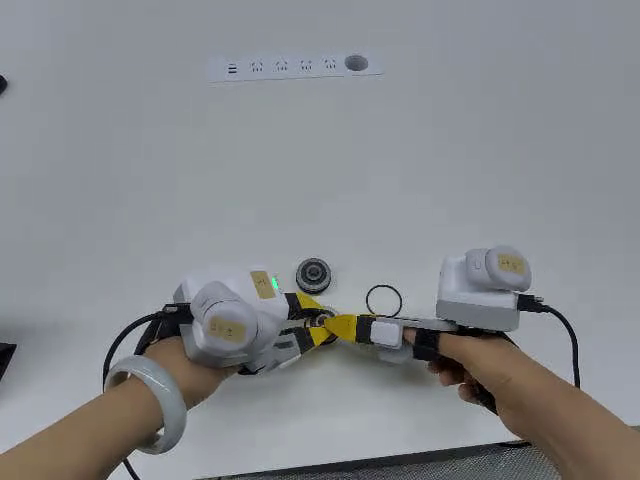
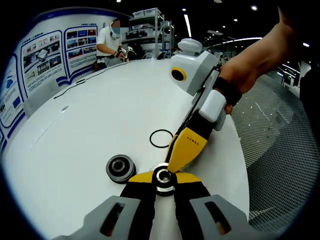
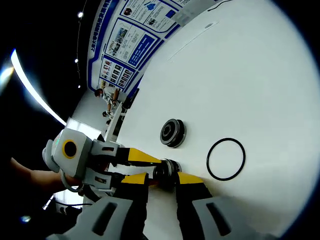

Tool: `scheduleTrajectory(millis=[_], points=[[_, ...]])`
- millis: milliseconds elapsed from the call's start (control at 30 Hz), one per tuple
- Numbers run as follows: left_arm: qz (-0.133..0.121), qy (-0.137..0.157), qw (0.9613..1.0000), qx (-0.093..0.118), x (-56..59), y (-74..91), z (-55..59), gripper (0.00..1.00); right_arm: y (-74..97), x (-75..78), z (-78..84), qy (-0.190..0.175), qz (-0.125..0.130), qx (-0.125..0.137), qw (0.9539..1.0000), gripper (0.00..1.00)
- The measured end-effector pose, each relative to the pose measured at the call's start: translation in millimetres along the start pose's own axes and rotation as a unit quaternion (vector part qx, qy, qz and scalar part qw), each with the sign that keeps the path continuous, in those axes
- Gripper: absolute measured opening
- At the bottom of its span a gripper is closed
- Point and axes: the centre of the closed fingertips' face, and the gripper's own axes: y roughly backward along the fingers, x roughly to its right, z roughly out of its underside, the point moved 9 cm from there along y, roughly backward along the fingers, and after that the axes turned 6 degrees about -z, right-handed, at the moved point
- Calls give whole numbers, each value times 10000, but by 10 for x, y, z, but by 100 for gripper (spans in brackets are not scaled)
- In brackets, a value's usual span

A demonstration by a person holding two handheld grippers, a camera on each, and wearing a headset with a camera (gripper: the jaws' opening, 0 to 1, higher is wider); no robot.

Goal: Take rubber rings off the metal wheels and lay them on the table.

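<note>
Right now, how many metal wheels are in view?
2. One metal wheel is clamped between the left tool and right tool. The second wheel lies free on the table just beyond them, beside the loose rubber ring. None seems hidden.

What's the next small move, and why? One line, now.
The left claw grips a small round silver metal wheel, the right claw straddles it, and one thin black rubber ring already lies on the white table. So probably: pinch that wheel's rim with the right claw and peel its ring off, if it carries one.
</note>
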Motion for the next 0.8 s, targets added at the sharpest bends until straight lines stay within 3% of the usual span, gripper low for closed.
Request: scheduleTrajectory(millis=[233, 800], points=[[-6, 14, 10000, -5, 3, -1, 0, 13, 33, 21, 0, -8, 2, 39, 10000, 21], [-1, 13, 10000, -3, 2, 5, 1, 13, 56, 53, -2, 155, 178, 39, 9997, 5]])
